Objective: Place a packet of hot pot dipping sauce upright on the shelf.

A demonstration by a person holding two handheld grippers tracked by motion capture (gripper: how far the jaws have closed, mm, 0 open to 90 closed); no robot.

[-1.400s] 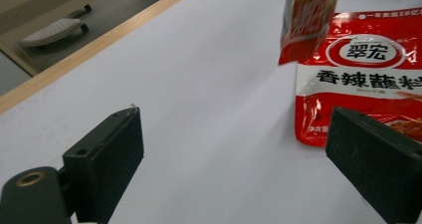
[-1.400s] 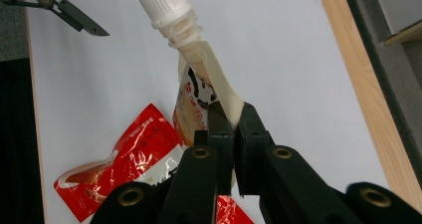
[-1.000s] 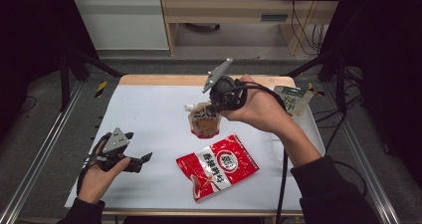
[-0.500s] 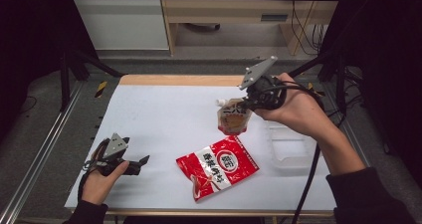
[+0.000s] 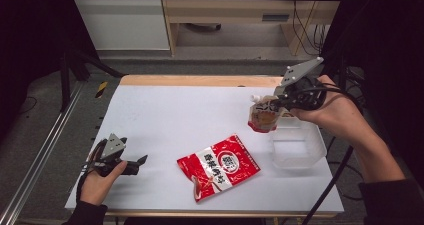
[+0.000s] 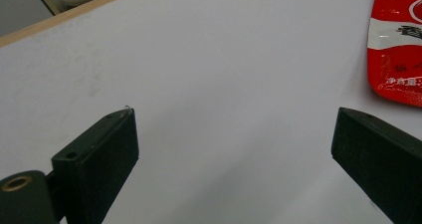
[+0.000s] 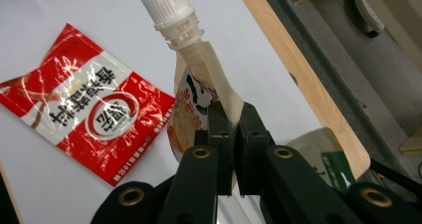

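My right gripper [image 5: 276, 105] is shut on a spouted drink pouch [image 5: 262, 117] and holds it in the air just left of a clear plastic tub [image 5: 298, 146]. In the right gripper view the jaws [image 7: 232, 115] pinch the pouch [image 7: 196, 97] by its side seam, white cap [image 7: 164, 6] pointing away. A red snack bag [image 5: 218, 166] lies flat on the white table, near the front middle. At the front left, my left gripper [image 5: 138, 165] rests low on the table, open. Its jaws [image 6: 234, 122] stand wide apart with bare tabletop between them.
The red bag's edge [image 6: 398, 45] lies ahead and to the right of the left jaws. A green and white packet [image 7: 334, 160] lies below the right gripper. The table's wooden far edge [image 5: 200, 80] runs behind; dark frame posts flank both sides.
My right hand has carried the spouted pouch rightward from the table's middle to the clear tub's near-left side. The left hand has stayed put.
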